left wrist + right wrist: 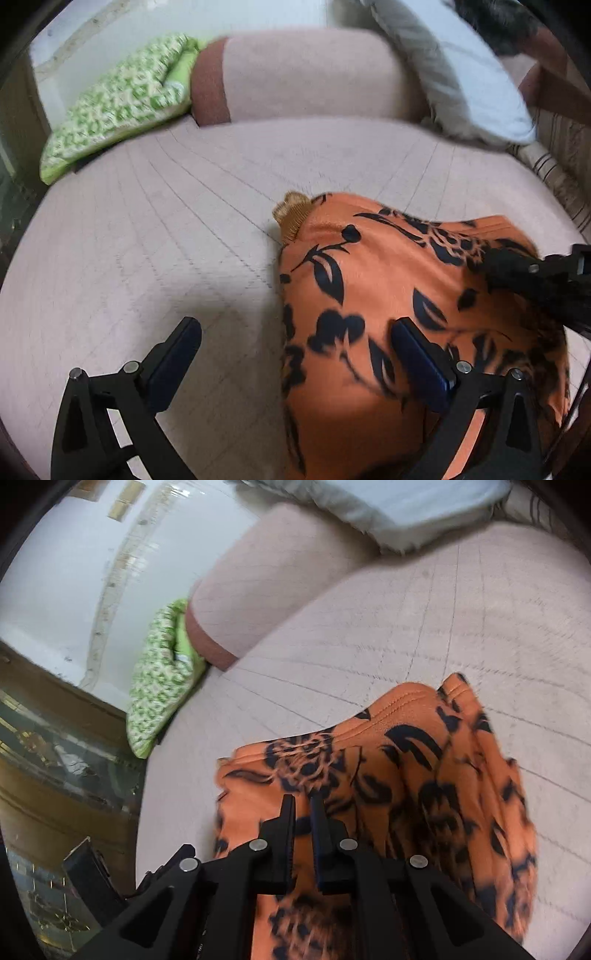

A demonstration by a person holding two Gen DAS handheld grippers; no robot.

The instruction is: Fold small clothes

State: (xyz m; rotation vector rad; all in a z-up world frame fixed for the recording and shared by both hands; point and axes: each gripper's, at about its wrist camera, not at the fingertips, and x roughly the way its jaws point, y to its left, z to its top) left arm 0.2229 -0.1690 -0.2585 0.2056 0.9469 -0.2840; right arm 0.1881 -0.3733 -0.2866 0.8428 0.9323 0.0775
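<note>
An orange garment (373, 295) with a black leaf print and a tan ribbed collar lies on the pink quilted bed, lifted into a hump. My left gripper (295, 328) is open, its right finger over the cloth and its left finger over bare bed. My right gripper (303, 801) is shut on the orange garment (406, 760) and holds a fold of it up; it also shows in the left wrist view (517, 273) at the right edge of the cloth.
The pink bed (147, 240) has a pink bolster (306, 74) at the back, a green patterned pillow (118, 99) at the back left and a white-grey pillow (461, 74) at the back right. A dark wooden cabinet (55, 775) stands beside the bed.
</note>
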